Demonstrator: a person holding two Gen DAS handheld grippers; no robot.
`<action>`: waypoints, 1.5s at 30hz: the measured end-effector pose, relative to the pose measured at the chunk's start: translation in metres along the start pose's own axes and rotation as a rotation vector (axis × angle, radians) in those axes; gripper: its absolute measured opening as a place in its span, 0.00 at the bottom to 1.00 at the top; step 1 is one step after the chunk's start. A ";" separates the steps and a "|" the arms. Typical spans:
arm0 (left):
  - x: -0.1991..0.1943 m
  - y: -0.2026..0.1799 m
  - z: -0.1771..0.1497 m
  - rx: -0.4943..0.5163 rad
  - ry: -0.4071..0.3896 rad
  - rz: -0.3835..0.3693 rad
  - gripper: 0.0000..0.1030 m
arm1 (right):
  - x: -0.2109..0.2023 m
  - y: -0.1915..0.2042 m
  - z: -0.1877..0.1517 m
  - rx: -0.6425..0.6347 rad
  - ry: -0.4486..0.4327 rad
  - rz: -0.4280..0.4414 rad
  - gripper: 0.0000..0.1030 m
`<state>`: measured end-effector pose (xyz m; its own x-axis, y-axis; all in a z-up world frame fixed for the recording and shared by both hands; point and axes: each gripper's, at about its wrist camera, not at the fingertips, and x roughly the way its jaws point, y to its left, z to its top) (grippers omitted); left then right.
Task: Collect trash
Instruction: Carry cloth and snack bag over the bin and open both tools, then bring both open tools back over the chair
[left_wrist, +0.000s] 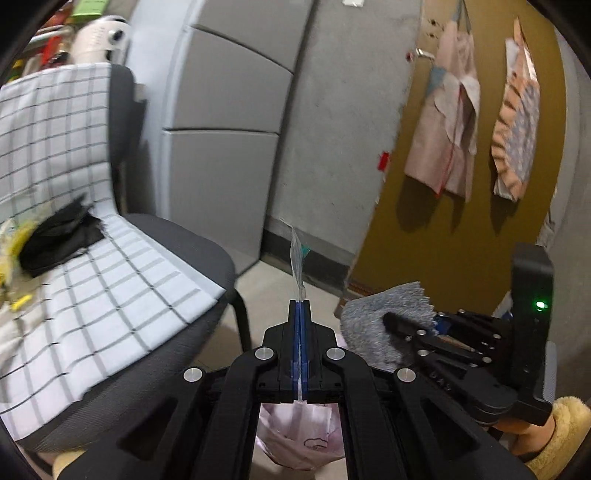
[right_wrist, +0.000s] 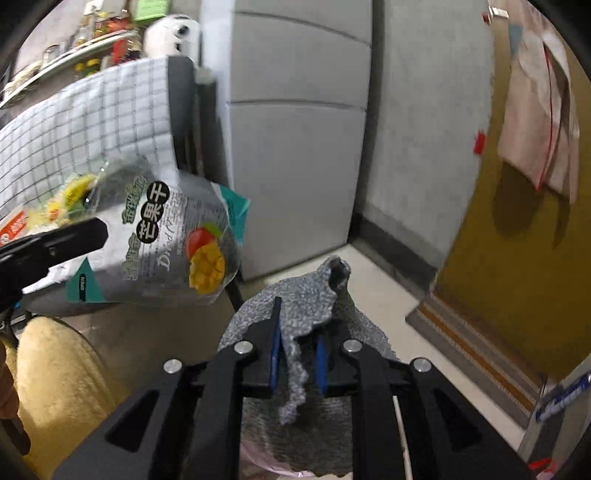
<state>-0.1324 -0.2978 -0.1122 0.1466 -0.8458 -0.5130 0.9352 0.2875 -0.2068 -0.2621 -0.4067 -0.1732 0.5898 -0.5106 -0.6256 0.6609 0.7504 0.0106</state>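
Note:
My left gripper (left_wrist: 300, 306) is shut on a dried mango packet (left_wrist: 297, 258), seen edge-on in its own view and flat-on in the right wrist view (right_wrist: 173, 243), held in the air beside the chair. My right gripper (right_wrist: 297, 332) has its jaws around a crumpled grey sheet (right_wrist: 314, 291) with a gap on the right side; it also shows in the left wrist view (left_wrist: 384, 317). A pink trash bag (left_wrist: 299, 439) hangs below both grippers. More wrappers (right_wrist: 62, 199) lie on the chair seat.
A grey chair (left_wrist: 173, 325) with a checked cloth (left_wrist: 55, 155) stands at left, with a black item (left_wrist: 59, 236) on it. A grey fridge (left_wrist: 225, 122) is behind. A yellow door (left_wrist: 461, 221) with hanging bags is at right.

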 end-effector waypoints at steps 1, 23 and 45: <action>0.006 -0.002 -0.001 0.004 0.011 -0.006 0.01 | 0.008 -0.003 -0.002 0.014 0.021 0.009 0.22; 0.046 -0.013 -0.007 0.012 0.106 -0.065 0.32 | -0.004 -0.045 0.006 0.162 -0.041 -0.017 0.44; -0.136 0.128 -0.012 -0.211 -0.059 0.458 0.55 | -0.038 0.124 0.084 -0.104 -0.163 0.321 0.44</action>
<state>-0.0364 -0.1406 -0.0785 0.5498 -0.6342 -0.5436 0.6864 0.7139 -0.1386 -0.1639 -0.3297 -0.0828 0.8309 -0.2961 -0.4712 0.3844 0.9176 0.1012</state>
